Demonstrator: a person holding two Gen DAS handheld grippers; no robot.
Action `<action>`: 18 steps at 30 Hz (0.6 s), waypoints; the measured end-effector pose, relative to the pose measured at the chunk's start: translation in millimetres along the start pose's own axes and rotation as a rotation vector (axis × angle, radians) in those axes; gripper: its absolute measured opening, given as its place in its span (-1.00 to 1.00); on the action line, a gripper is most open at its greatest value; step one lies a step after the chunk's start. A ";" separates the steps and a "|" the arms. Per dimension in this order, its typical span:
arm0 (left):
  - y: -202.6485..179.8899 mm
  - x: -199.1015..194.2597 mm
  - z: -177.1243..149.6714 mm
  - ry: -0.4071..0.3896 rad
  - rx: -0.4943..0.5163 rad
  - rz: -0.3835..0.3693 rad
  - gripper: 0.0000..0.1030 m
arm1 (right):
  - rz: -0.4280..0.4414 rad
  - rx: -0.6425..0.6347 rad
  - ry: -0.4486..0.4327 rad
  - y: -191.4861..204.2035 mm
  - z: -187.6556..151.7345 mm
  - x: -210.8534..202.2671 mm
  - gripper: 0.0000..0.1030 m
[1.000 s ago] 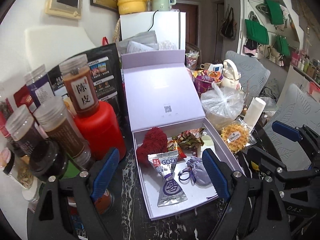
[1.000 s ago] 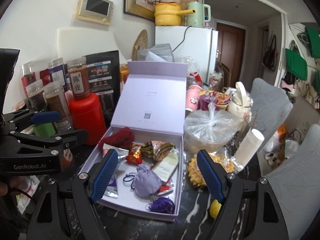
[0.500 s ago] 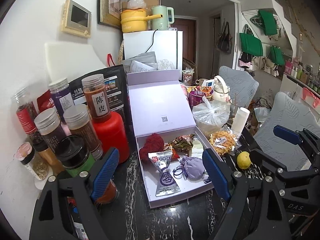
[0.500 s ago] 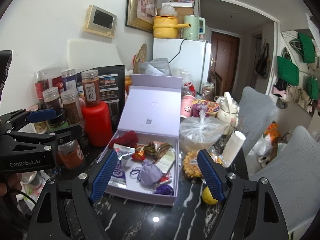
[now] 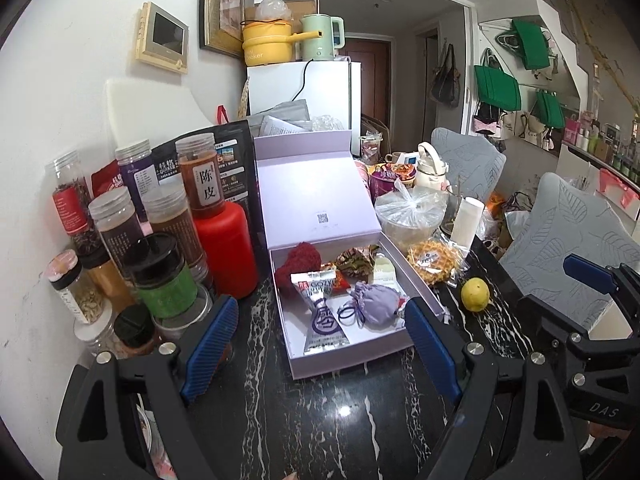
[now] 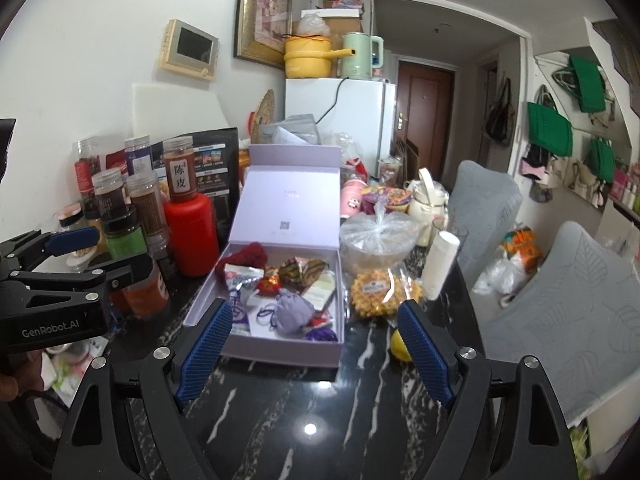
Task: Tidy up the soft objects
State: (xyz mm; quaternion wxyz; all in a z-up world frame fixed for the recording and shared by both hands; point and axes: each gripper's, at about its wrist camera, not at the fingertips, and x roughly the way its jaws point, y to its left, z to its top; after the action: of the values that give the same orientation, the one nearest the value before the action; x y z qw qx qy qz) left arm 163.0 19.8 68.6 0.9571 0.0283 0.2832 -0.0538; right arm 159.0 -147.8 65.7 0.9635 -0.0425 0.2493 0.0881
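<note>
I have both tools over the black marble table [image 5: 320, 412], clear of the lilac box [image 5: 352, 354]. My left gripper [image 5: 318, 354] has its blue pads spread wide with nothing between them; my right gripper [image 6: 316, 346] is just as wide and empty. From the right wrist view I can see the left gripper off to the side near the jars [image 6: 140, 204], and a bit of the hand holding it at the frame edge.

The box sits open on the table, its lid [image 5: 316, 200] standing upright at the back, beside the red bottle [image 5: 226, 248]. Inside I count several soft things: a red knitted piece [image 5: 298, 260] in the far left corner, a silver snack packet [image 5: 324, 312] lying toward the front left, a lilac drawstring pouch [image 5: 376, 304] near the middle right with a dark hair tie [image 5: 347, 316] just beside it, and crumpled wrappers [image 5: 354, 260] at the back. A small purple tuft [image 6: 320, 334] lies at the front right corner.

Outside the box, on its right, sit a bagged waffle [image 5: 432, 258] and a lemon [image 5: 475, 294], both apart from the box wall
</note>
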 end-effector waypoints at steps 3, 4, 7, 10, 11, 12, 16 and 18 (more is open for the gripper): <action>-2.9 -2.9 -9.8 0.003 -0.001 -0.002 0.67 | -0.001 0.014 0.017 -0.8 -9.2 -3.8 0.66; -3.8 -3.7 -12.3 0.004 -0.002 -0.002 0.67 | -0.004 0.014 0.021 -0.1 -12.8 -5.0 0.66; -6.1 -4.6 -21.5 0.010 0.000 -0.005 0.67 | -0.016 0.010 0.031 3.2 -23.5 -7.8 0.66; -7.1 -3.2 -29.0 0.020 -0.001 -0.005 0.67 | -0.018 0.018 0.049 5.9 -34.0 -9.3 0.66; -7.2 -2.7 -30.4 0.024 -0.003 -0.006 0.67 | -0.016 0.023 0.055 6.1 -36.6 -9.1 0.66; -7.0 -2.2 -32.8 0.029 -0.005 -0.009 0.67 | -0.013 0.031 0.063 6.4 -39.3 -8.2 0.66; -7.5 -1.6 -39.8 0.041 -0.009 -0.013 0.67 | -0.018 0.039 0.083 8.4 -48.7 -7.1 0.66; -7.3 -1.5 -42.5 0.044 -0.009 -0.011 0.67 | -0.023 0.037 0.085 8.9 -51.5 -7.5 0.66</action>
State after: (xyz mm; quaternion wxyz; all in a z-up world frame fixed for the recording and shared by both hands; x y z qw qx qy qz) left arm 138.0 16.2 33.6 0.9505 0.0235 0.3045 -0.0571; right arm 126.5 -146.7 24.1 0.9536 -0.0313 0.2911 0.0705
